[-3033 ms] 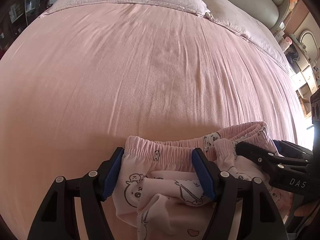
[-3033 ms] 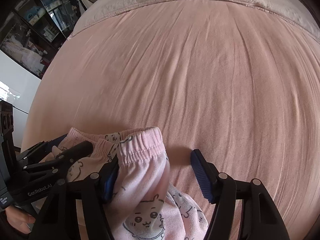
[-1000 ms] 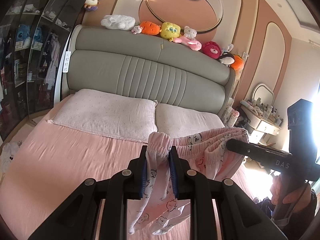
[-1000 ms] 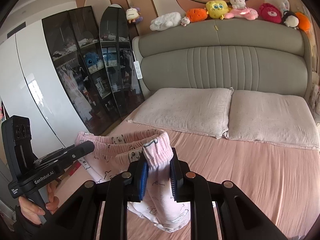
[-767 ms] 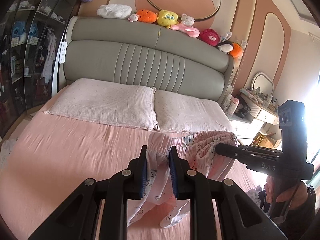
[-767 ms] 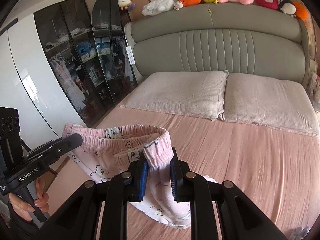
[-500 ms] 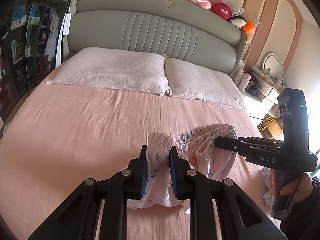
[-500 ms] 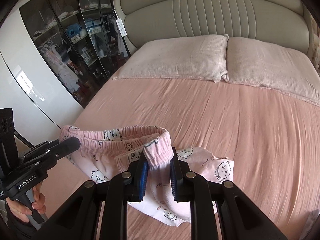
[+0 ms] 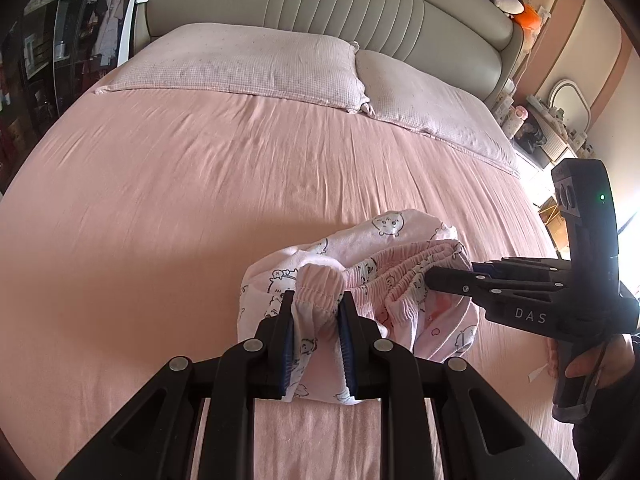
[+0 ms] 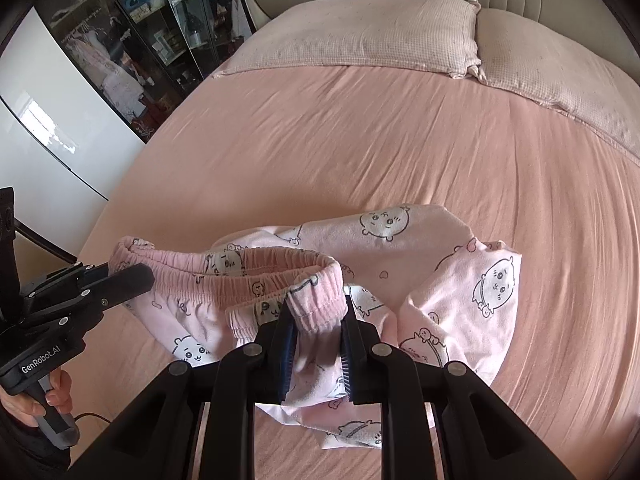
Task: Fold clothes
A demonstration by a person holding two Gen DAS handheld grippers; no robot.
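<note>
Because each gripper is clamping one end of the waistband (image 10: pixel 276 266), the trousers (image 10: pixel 460 280) are hanging spread between them over the bed (image 9: pixel 180 184). Left gripper (image 9: pixel 316 334) and right gripper (image 10: pixel 316 340) are both pinching cloth tight, so the legs are draping down onto the sheet.

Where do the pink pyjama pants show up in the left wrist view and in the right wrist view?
Left wrist: pants lower centre-right, waistband clamped in both grippers.
Right wrist: pants lower centre, legs spread right over the sheet.
Shared landmark: the seam between the two pillows.

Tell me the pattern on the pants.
Pale pink pants printed with small cartoon animal faces, clearest in the right wrist view.
</note>
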